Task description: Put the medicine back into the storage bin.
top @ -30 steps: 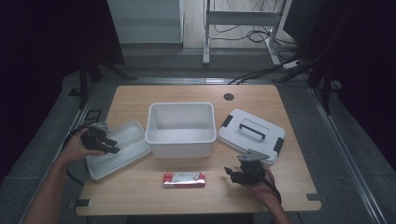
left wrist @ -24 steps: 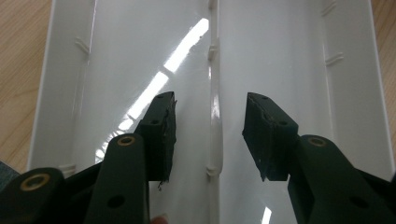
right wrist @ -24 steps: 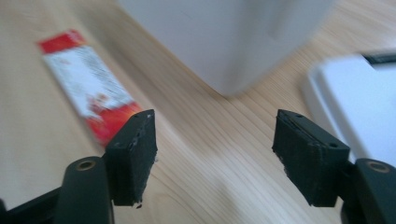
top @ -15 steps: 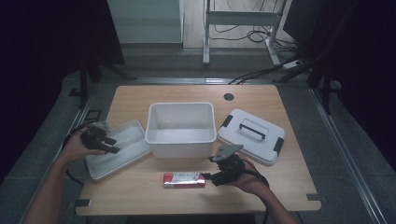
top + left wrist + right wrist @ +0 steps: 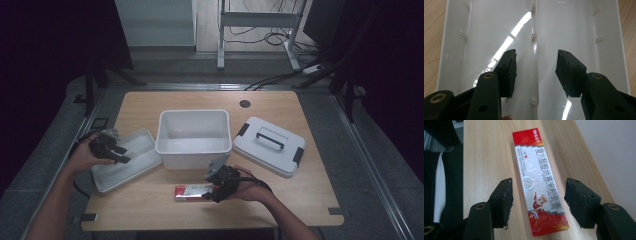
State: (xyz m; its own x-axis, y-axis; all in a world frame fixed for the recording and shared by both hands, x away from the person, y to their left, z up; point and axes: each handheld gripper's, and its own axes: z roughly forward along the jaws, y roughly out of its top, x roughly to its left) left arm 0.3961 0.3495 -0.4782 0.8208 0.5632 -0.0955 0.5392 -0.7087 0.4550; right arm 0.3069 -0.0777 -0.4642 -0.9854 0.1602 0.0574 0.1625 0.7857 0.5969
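One wooden table carries one deep white plastic bin, one shallow white tray, one grey lid with a handle and one red carton; two grippers.

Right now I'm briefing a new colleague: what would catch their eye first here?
Probably the red box at the table's near edge, lying between the right claw's open jaws, which have just been closing. Next, the deep white tub at centre, with the left claw open above a shallow white tray beside it.

A white tub is seen mid-tabletop, with a grey handled lid lying just beside it.
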